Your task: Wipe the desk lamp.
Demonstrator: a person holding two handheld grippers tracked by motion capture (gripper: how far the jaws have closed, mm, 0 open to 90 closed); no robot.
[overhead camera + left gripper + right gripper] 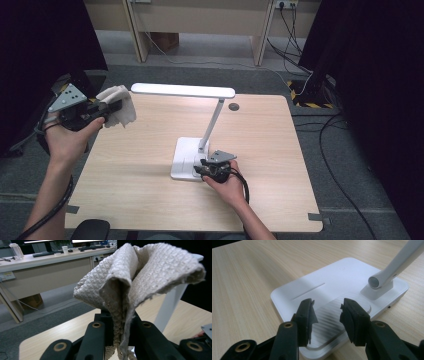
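Observation:
A white desk lamp stands mid-table, with its flat base [184, 152], slanted arm [214, 120] and long head [182, 90]. My right gripper [201, 168] hovers at the base's near right corner; in the right gripper view the right gripper [327, 312] is open over the base [312, 287], with nothing between its jaws. Over the table's left edge, my left gripper [114, 106] is shut on a crumpled off-white cloth [125, 112]. In the left gripper view the cloth [140, 272] rises out of the left gripper [120, 321] and hides much beyond it.
The wooden table [145, 145] has a round cable grommet [234, 106] behind the lamp. Dark curtains flank both sides, and cables [300, 50] lie on the floor at the back right. A long desk [45, 262] with a jug and cup stands farther off.

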